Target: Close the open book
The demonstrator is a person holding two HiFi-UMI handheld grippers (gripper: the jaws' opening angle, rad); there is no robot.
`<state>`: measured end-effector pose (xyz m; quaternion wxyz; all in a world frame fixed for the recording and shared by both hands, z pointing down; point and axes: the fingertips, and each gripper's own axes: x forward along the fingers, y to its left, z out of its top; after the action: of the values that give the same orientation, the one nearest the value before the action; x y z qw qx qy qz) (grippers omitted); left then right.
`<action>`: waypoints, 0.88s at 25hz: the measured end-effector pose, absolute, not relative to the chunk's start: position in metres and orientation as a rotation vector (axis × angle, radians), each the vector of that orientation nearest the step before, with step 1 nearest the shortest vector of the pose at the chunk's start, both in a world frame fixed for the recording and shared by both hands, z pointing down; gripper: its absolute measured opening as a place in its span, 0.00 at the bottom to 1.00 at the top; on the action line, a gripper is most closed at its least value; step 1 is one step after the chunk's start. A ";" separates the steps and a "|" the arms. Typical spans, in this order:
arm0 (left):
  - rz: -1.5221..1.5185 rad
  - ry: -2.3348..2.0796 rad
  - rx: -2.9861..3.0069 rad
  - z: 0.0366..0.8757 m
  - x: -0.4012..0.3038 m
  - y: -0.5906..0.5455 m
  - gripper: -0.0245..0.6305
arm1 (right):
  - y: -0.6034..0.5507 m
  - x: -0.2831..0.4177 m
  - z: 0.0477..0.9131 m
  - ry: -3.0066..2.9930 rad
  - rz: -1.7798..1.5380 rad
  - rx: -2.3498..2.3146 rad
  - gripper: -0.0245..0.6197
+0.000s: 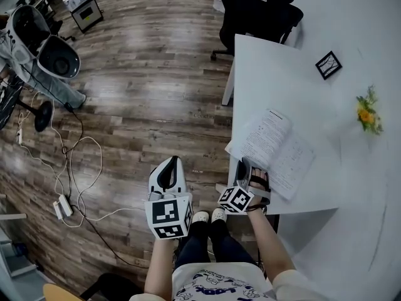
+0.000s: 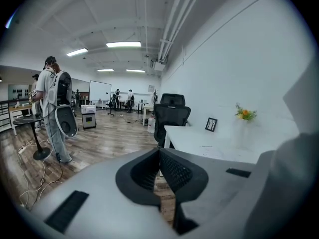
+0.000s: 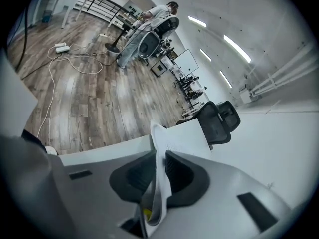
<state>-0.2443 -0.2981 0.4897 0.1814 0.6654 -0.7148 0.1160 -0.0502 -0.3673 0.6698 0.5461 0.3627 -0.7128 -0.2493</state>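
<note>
The open book lies with its printed white pages up at the near left corner of the white table. My right gripper sits at the book's near left edge. In the right gripper view a sheaf of the book's pages stands on edge between the jaws, and the right gripper is shut on it. My left gripper hangs over the wood floor, left of the table and apart from the book. In its own view the left gripper is shut with nothing in it.
A black office chair stands at the table's far end. A small black picture frame and yellow flowers sit further back on the table. Cables and a power strip lie on the floor at left, near a person.
</note>
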 end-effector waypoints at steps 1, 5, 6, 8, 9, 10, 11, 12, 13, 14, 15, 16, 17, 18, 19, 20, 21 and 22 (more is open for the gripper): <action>0.326 -2.018 1.880 0.489 -0.244 -0.298 0.07 | -0.368 -0.051 0.667 -1.707 -0.568 0.877 0.15; 0.321 -2.020 1.888 0.485 -0.244 -0.297 0.07 | -0.368 -0.051 0.653 -1.792 -0.470 0.973 0.15; 0.319 -2.019 1.892 0.484 -0.243 -0.297 0.07 | -0.368 -0.051 0.650 -1.813 -0.446 0.999 0.14; 0.314 -2.014 1.902 0.482 -0.239 -0.298 0.07 | -0.367 -0.048 0.642 -1.849 -0.402 1.049 0.14; 0.312 -2.011 1.909 0.481 -0.237 -0.298 0.07 | -0.366 -0.047 0.638 -1.863 -0.382 1.075 0.14; 0.309 -2.007 1.916 0.479 -0.234 -0.298 0.07 | -0.365 -0.045 0.634 -1.877 -0.363 1.100 0.14; 0.307 -2.003 1.925 0.478 -0.231 -0.299 0.07 | -0.364 -0.043 0.631 -1.891 -0.343 1.124 0.14; 0.305 -1.999 1.934 0.478 -0.228 -0.300 0.07 | -0.363 -0.041 0.628 -1.904 -0.324 1.147 0.13; 0.304 -1.994 1.942 0.477 -0.225 -0.301 0.07 | -0.363 -0.039 0.625 -1.916 -0.305 1.170 0.13; 0.302 -1.989 1.951 0.476 -0.221 -0.302 0.07 | -0.362 -0.037 0.622 -1.926 -0.287 1.192 0.13; 0.300 -1.984 1.960 0.475 -0.218 -0.302 0.07 | -0.361 -0.034 0.619 -1.934 -0.271 1.214 0.13; 0.299 -1.979 1.969 0.474 -0.215 -0.303 0.07 | -0.360 -0.032 0.615 -1.941 -0.255 1.237 0.13; 0.298 -1.973 1.979 0.472 -0.212 -0.303 0.07 | -0.359 -0.030 0.612 -1.947 -0.240 1.259 0.13; 0.297 -1.967 1.989 0.471 -0.208 -0.304 0.07 | -0.357 -0.027 0.609 -1.952 -0.225 1.281 0.13; 0.296 -1.961 1.999 0.469 -0.205 -0.304 0.07 | -0.356 -0.025 0.606 -1.958 -0.209 1.301 0.13; 0.296 -1.955 2.008 0.468 -0.201 -0.305 0.07 | -0.356 -0.022 0.603 -1.964 -0.192 1.321 0.13; 0.296 -1.950 2.016 0.466 -0.197 -0.306 0.07 | -0.355 -0.019 0.600 -1.971 -0.173 1.340 0.13; 0.297 -1.945 2.025 0.465 -0.193 -0.306 0.07 | -0.355 -0.016 0.598 -1.978 -0.153 1.359 0.12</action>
<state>-0.1934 -0.3064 0.4646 0.1584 0.7082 -0.6801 0.1038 -0.0164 -0.3545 0.5978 0.3602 0.5273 -0.7673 -0.0595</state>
